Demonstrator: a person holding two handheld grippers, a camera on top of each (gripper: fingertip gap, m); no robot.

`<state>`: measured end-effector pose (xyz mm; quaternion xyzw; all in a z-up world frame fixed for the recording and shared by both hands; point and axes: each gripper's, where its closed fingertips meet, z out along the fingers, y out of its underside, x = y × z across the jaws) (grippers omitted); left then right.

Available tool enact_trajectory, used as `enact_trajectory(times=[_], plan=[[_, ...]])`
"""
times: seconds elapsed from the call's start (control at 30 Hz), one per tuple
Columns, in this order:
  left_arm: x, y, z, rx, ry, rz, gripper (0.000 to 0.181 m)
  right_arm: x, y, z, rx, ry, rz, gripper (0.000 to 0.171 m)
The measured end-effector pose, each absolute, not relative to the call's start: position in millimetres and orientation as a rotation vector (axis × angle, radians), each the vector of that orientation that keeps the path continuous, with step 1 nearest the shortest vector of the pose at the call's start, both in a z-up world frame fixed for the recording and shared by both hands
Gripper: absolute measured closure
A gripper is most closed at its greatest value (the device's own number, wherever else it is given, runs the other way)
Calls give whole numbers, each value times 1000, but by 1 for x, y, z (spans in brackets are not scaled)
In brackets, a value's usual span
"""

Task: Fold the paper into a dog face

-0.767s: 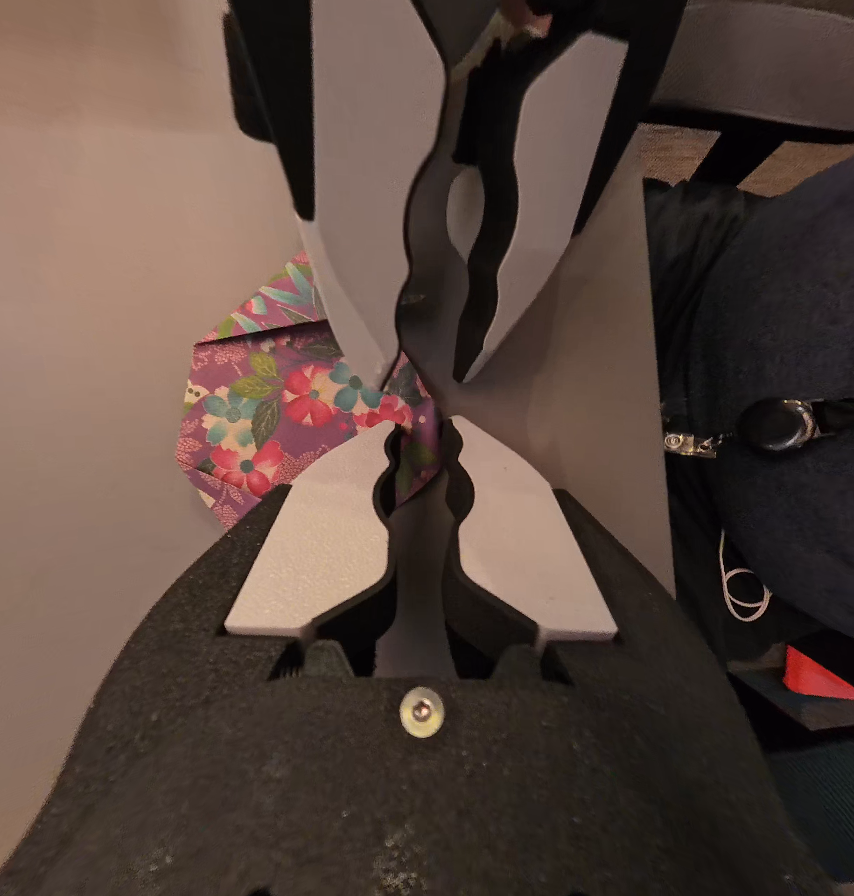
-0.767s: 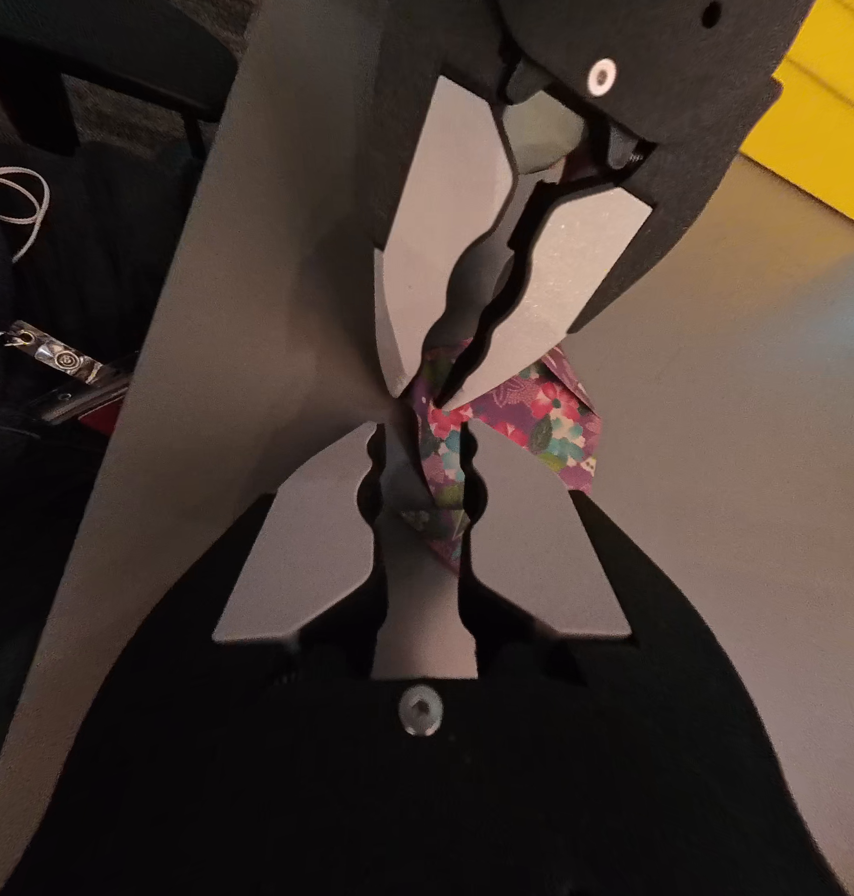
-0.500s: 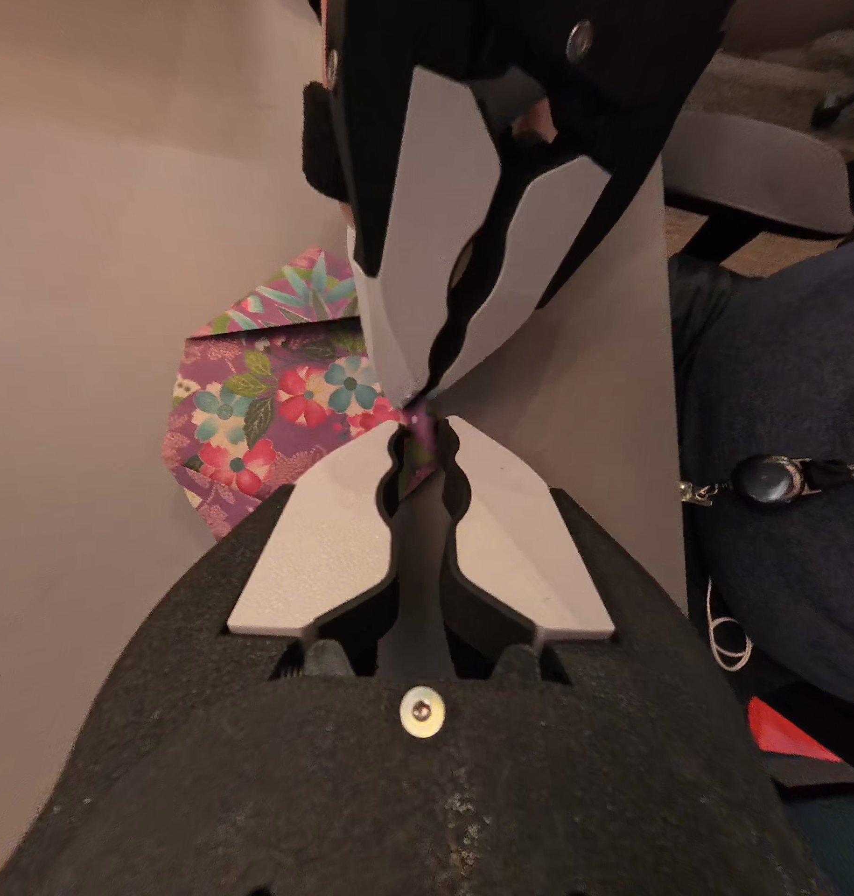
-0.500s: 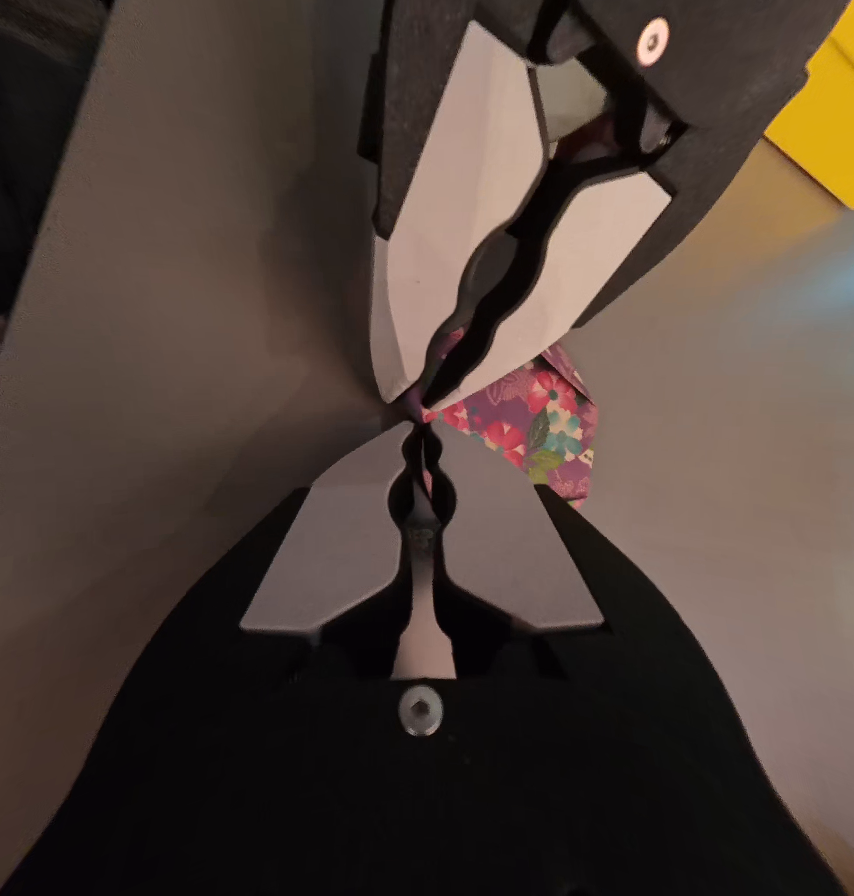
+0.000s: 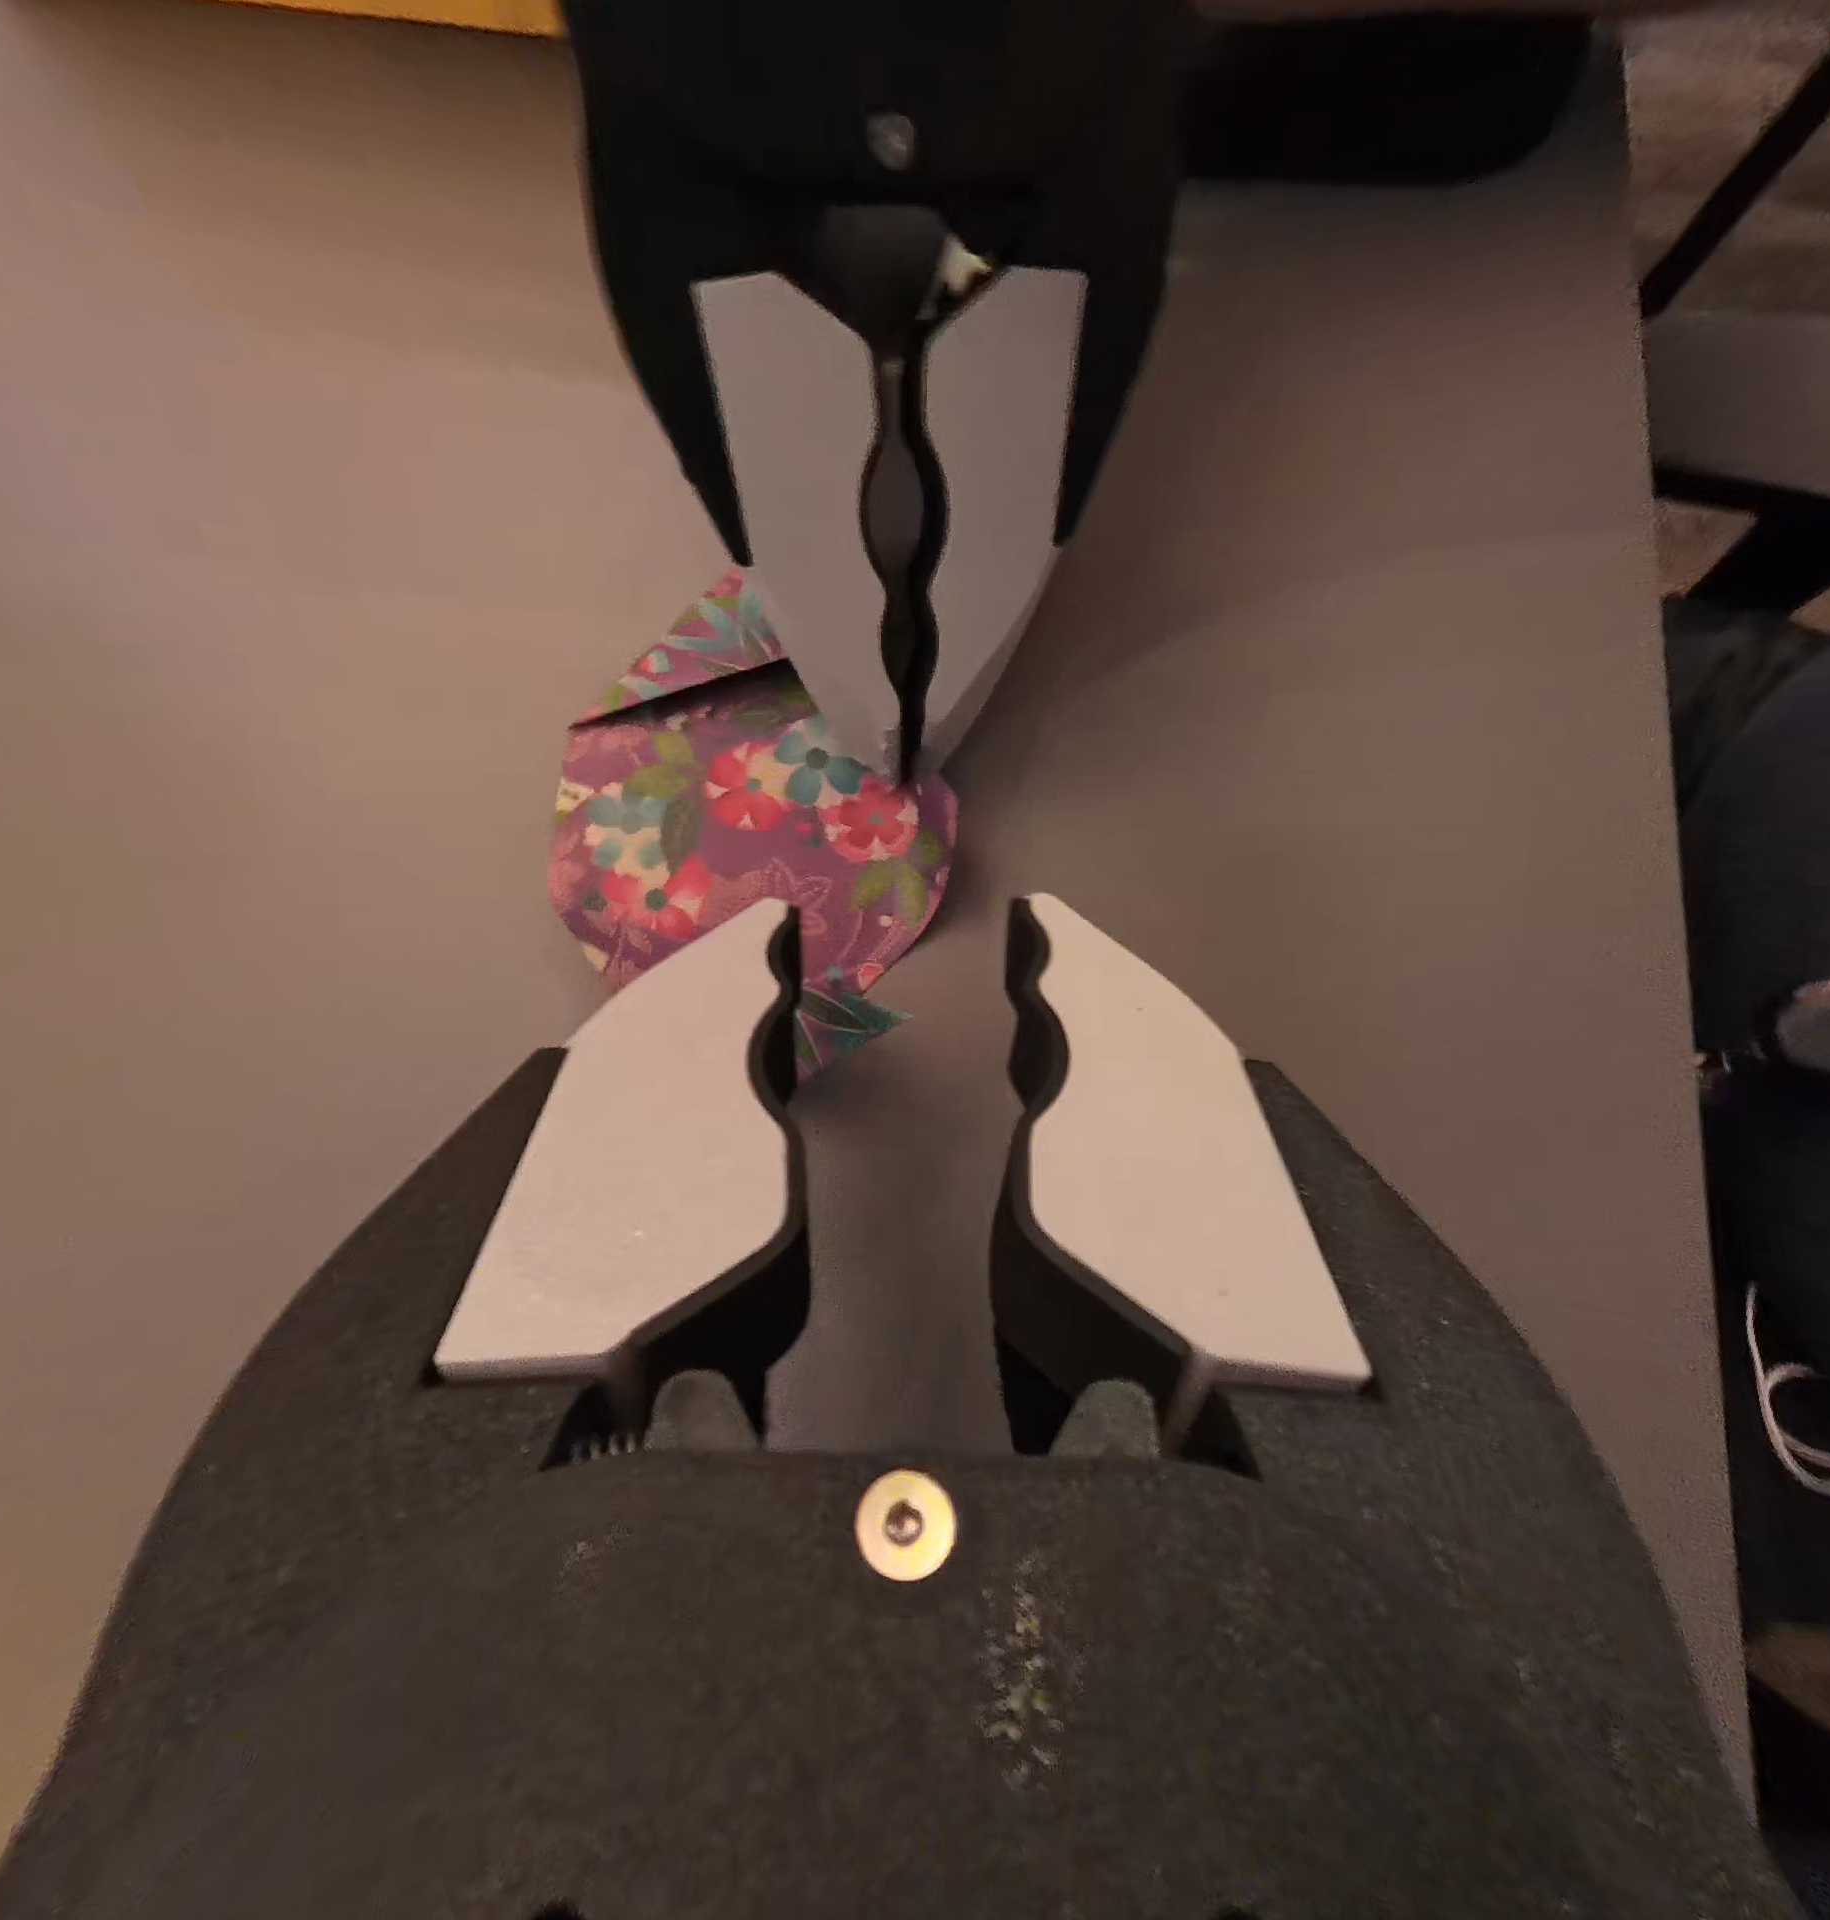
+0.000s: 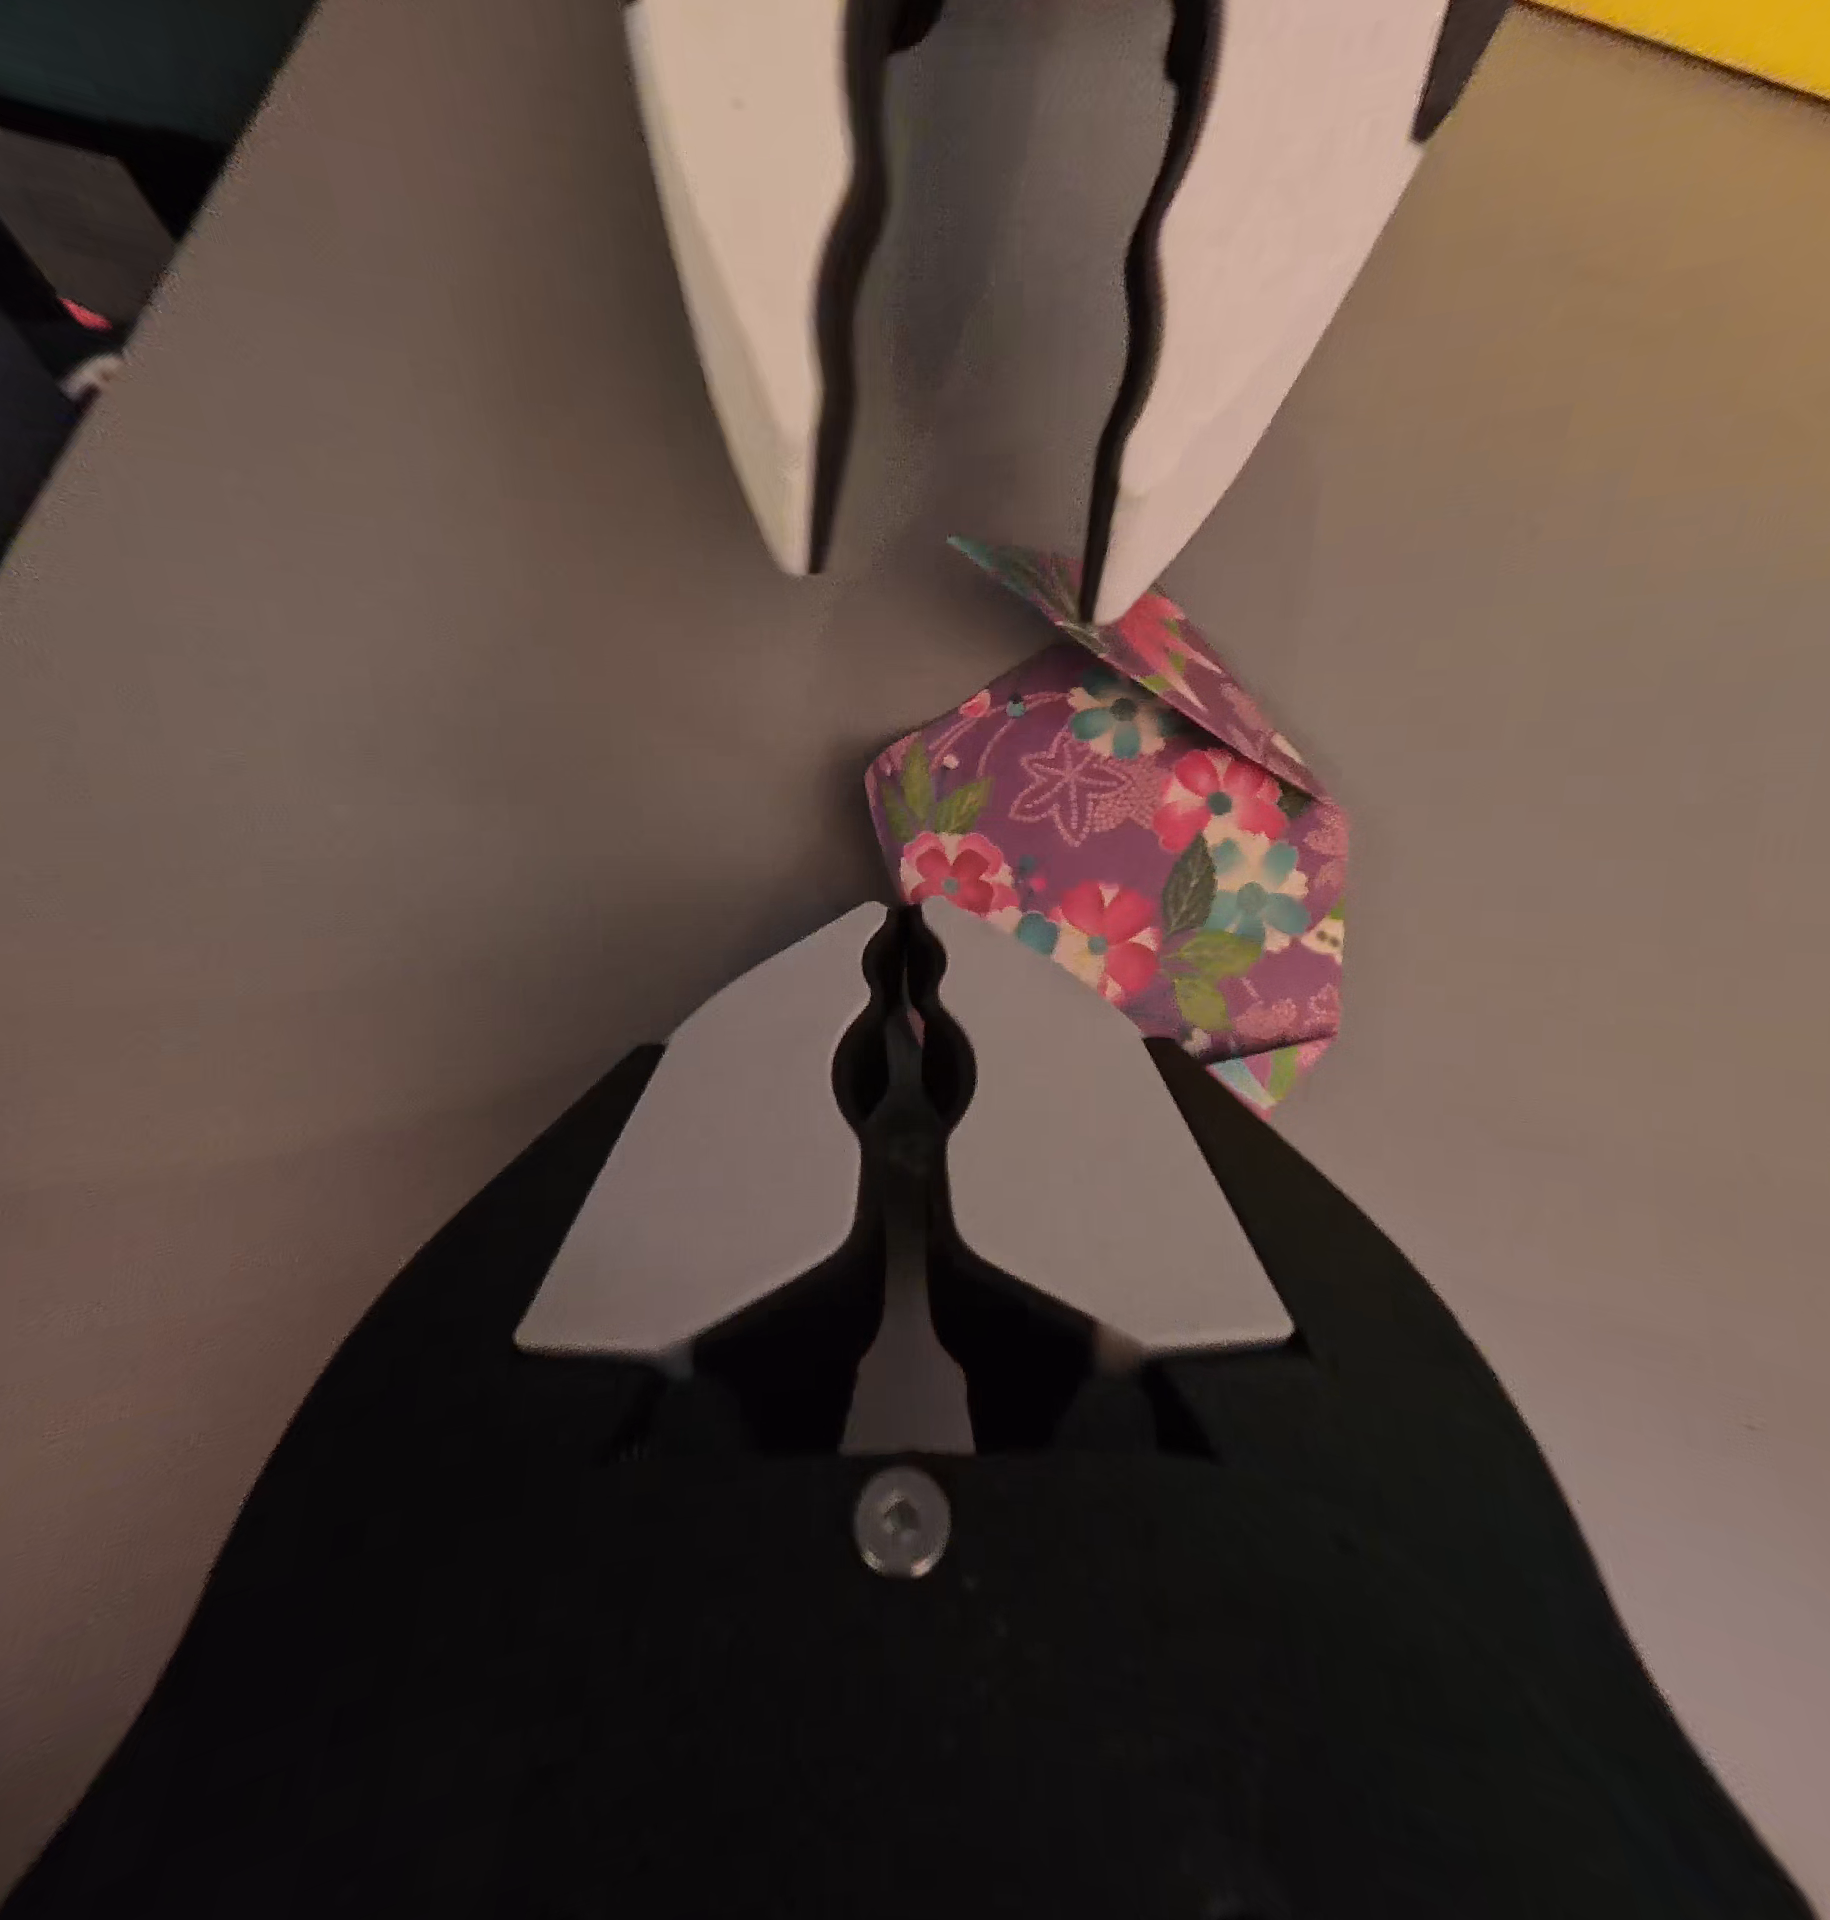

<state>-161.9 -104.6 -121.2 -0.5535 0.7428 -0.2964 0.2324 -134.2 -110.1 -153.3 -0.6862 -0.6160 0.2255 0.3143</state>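
Note:
The folded paper [image 5: 745, 831], purple with red and blue flowers, lies flat on the grey table [image 5: 267, 623]. It also shows in the right wrist view [image 6: 1119, 852]. My left gripper [image 5: 906, 914] is open and empty. Its left finger covers the paper's near edge, and a small flap [image 5: 849, 1018] sticks out beside it. My right gripper [image 6: 906, 914] is shut, with its tips at the paper's corner. I cannot see paper between its jaws. In the left wrist view the right gripper [image 5: 906, 758] points down at the paper's far edge. In the right wrist view the left gripper [image 6: 952, 587] touches a raised flap [image 6: 1036, 587].
The table's edge [image 5: 1659, 727] runs down the right of the left wrist view. Beyond it sits a person in dark clothing [image 5: 1784, 831] with a badge reel [image 5: 1825, 1034]. A yellow thing [image 6: 1669, 62] lies at the table's far side.
My left gripper has opened and let go of the paper. The two grippers have drawn apart. The paper now lies flatter on the table.

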Motion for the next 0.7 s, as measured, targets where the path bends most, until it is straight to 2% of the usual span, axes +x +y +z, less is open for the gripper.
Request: enact_trajectory(times=[0.03,0.1,0.13,0.27,0.53,0.7], plan=[[-160,-104,-122,-1499,2078,-805,138,-133,-108,-152,-1816,-1613,640,169],[-152,-101,-126,-1456,2140,-767,123,-130,-104,-150,-1834,-1589,732,168],[-148,-99,-129,-1437,2168,-744,122,-129,-103,-150,-1845,-1575,773,168],[-133,-91,-146,-1451,2225,-733,130,-127,-97,-145,-1894,-1493,948,168],[-126,-80,-153,-1552,2134,-984,126,-119,-83,-144,-2084,-1406,1050,169],[-125,-74,-155,-1523,2109,-947,139,-114,-79,-144,-2221,-1283,1125,169]])
